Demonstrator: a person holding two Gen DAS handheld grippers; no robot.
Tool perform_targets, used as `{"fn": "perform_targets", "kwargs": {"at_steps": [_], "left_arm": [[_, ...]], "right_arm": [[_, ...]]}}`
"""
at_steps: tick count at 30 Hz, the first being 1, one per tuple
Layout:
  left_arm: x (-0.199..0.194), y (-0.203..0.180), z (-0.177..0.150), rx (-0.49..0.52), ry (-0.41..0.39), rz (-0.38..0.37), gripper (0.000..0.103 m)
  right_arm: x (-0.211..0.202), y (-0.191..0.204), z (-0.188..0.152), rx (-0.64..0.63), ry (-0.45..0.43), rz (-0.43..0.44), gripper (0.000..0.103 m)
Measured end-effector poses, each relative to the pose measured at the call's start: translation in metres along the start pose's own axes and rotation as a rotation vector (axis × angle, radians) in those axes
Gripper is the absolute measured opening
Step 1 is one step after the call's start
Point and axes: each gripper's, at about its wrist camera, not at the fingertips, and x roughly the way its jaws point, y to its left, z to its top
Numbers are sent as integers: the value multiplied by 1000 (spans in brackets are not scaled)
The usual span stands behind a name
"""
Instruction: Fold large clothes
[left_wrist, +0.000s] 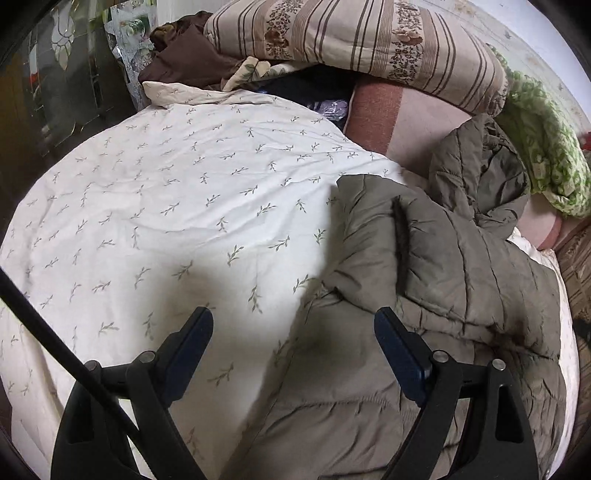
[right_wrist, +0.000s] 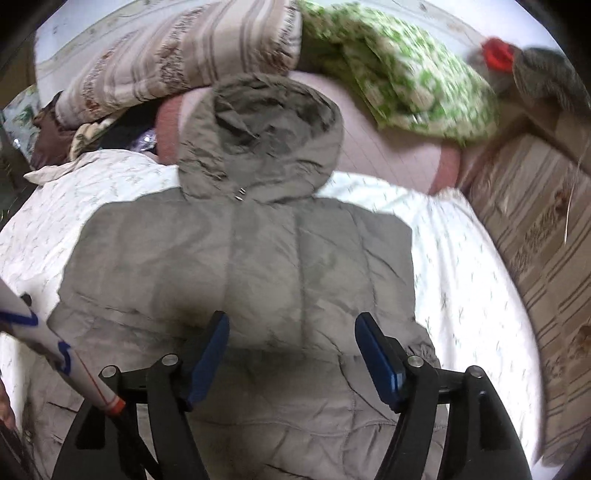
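Note:
An olive-grey quilted hooded jacket (right_wrist: 240, 266) lies on a white bedspread with a leaf print (left_wrist: 166, 192). Its hood (right_wrist: 258, 136) points to the far side, and both sleeves are folded in over the body. In the left wrist view the jacket (left_wrist: 443, 277) fills the right half, with a sleeve fold (left_wrist: 373, 229) on top. My left gripper (left_wrist: 293, 321) is open and empty, above the jacket's left edge. My right gripper (right_wrist: 291, 325) is open and empty, above the middle of the jacket's body.
A striped floral quilt (left_wrist: 369, 40), a green patterned cloth (right_wrist: 406, 74), a pink blanket (right_wrist: 388, 147) and brown cloth (left_wrist: 184, 55) are piled at the head of the bed. A striped mattress edge (right_wrist: 535, 240) runs along the right. Dark furniture (left_wrist: 55, 92) stands left.

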Motion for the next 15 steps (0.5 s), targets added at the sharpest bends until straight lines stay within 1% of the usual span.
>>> {"fn": "perform_targets", "kwargs": {"at_steps": [2,4,6,10,15], "left_arm": [[-5,2,-2,7,-19,16,89],[-9,5,-1,18,-41,49,89],[-11,7,-1,13,-52,56,89],[-7,10,2,-5,-32,18,89],[7,5,6,-13,4,-13,89]], "right_arm": [[-3,13,12,-2,-9,9,76],[-2,23,24,4,-13,25,77],[3,36,44,6,-14,35,79],[21,53,90,26,-18,32,79],[56,59,161,146,-22,16,84]]}}
